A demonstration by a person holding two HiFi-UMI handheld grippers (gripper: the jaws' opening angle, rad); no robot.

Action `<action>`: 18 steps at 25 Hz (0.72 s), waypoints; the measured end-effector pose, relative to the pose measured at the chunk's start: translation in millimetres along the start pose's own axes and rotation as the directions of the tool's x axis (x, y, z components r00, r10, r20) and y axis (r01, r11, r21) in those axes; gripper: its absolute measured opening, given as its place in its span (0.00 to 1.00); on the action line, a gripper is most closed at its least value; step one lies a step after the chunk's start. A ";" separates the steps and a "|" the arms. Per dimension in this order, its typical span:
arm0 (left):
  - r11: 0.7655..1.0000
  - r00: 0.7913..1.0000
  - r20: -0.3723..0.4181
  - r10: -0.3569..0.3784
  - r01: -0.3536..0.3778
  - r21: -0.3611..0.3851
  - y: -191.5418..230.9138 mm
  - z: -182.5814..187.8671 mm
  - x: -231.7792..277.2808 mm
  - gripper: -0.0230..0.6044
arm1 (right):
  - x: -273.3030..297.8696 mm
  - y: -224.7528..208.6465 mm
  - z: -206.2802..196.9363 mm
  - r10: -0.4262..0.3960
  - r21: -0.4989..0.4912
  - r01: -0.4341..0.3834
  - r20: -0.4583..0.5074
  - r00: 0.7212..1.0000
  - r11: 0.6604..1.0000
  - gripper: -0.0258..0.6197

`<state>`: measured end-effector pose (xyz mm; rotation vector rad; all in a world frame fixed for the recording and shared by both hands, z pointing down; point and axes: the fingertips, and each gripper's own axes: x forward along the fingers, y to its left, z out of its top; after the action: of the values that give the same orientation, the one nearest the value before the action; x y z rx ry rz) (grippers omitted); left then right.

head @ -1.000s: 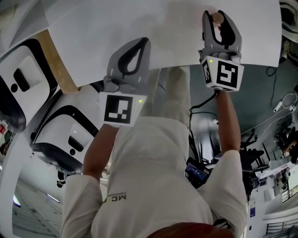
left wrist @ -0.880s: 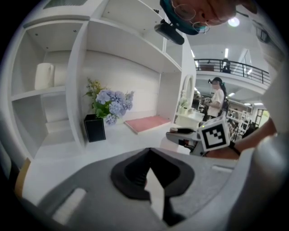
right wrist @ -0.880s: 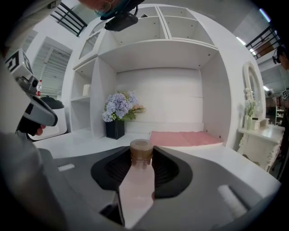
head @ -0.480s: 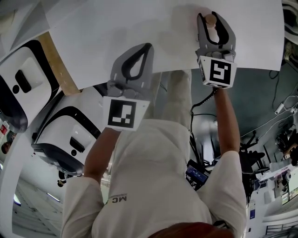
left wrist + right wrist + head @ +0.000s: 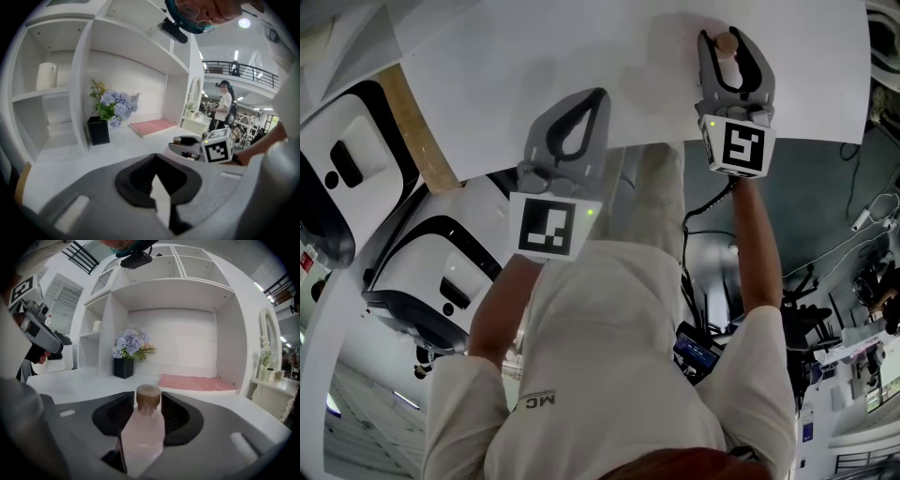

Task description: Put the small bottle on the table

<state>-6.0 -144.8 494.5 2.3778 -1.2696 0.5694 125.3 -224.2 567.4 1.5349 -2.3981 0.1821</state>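
standing between right gripper's (image 5: pixel 728 45) just-opening jaws, small bottle (image 5: pixel 143 430)

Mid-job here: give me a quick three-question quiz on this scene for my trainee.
1. Multiple choice: what stands between the jaws of the right gripper?
A) a cup
B) the small bottle
C) nothing
2. True or false: the left gripper also has a bottle between its jaws.
3. Fill in: the flowers on the table stand in a ___ vase.

Key
1. B. The jaws have just been opening around it.
2. False. Its jaws are together with nothing between them.
3. black
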 end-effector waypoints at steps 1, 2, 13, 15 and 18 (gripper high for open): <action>1.000 1.000 -0.003 -0.003 0.003 0.001 -0.7 -1.1 0.3 0.04 | -0.1 0.2 0.4 0.001 -0.004 -0.001 0.004 1.000 1.000 0.35; 1.000 1.000 -0.005 -0.006 0.006 0.003 -1.6 -2.1 0.7 0.04 | -0.4 -0.1 1.9 0.002 -0.006 -0.002 0.010 1.000 1.000 0.40; 1.000 0.999 0.030 -0.013 0.012 0.014 -3.8 12.9 -15.1 0.04 | -23.3 4.3 38.5 0.006 -0.036 -0.005 0.027 1.000 0.999 0.43; 1.000 0.999 0.034 -0.010 0.009 0.018 -2.6 16.3 -20.4 0.04 | -30.0 3.6 45.0 -0.002 -0.021 0.002 0.027 1.000 1.000 0.36; 1.000 0.999 0.048 -0.002 0.001 0.015 0.8 23.0 -29.2 0.04 | -42.2 2.1 56.3 -0.015 0.011 0.015 0.034 0.999 1.000 0.18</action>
<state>-17.7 -136.8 460.1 2.4179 -1.2880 0.5265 130.3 -201.2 501.1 1.5722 -2.4152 0.1664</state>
